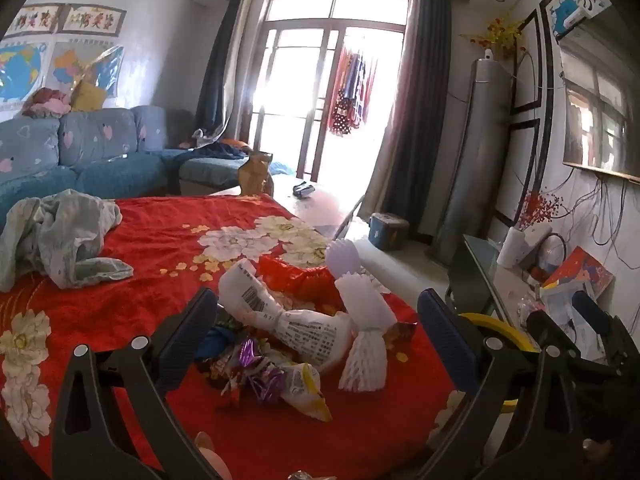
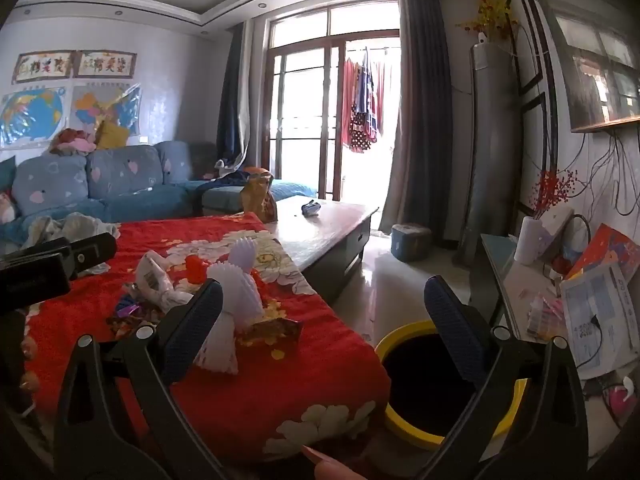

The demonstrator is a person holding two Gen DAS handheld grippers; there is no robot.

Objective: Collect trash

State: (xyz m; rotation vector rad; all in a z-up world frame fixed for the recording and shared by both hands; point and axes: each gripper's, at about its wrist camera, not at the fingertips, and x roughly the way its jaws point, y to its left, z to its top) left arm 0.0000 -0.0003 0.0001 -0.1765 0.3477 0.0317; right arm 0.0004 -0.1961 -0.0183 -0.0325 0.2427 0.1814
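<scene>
The work surface is a low table draped in a red floral cloth (image 1: 152,240), set in a living room with a blue sofa (image 1: 100,148) at far left, a curtained balcony door (image 1: 320,80) at the far end, and a cabinet (image 2: 516,280) along the right wall. Beyond the cloth, the bare tabletop (image 2: 332,216) carries a small dark object. The cloth's right edge drops to open tiled floor, where a yellow-rimmed bin (image 2: 444,384) stands just beside the table. A crumpled pale garment (image 1: 60,232) lies on the cloth's left part, well apart from the trash pile (image 1: 280,320). The pile consists of a printed white bag (image 1: 304,332), white foam fruit nets (image 1: 360,320), a red plastic bag (image 1: 304,276) and foil wrappers (image 1: 256,376), grouped near the cloth's right edge. The left gripper (image 1: 316,332) is released, fingers spread wide, the pile framed between them without contact. The right gripper (image 2: 324,324) is likewise released and empty; a foam net lies just beside its left finger and the bin beside its right.
</scene>
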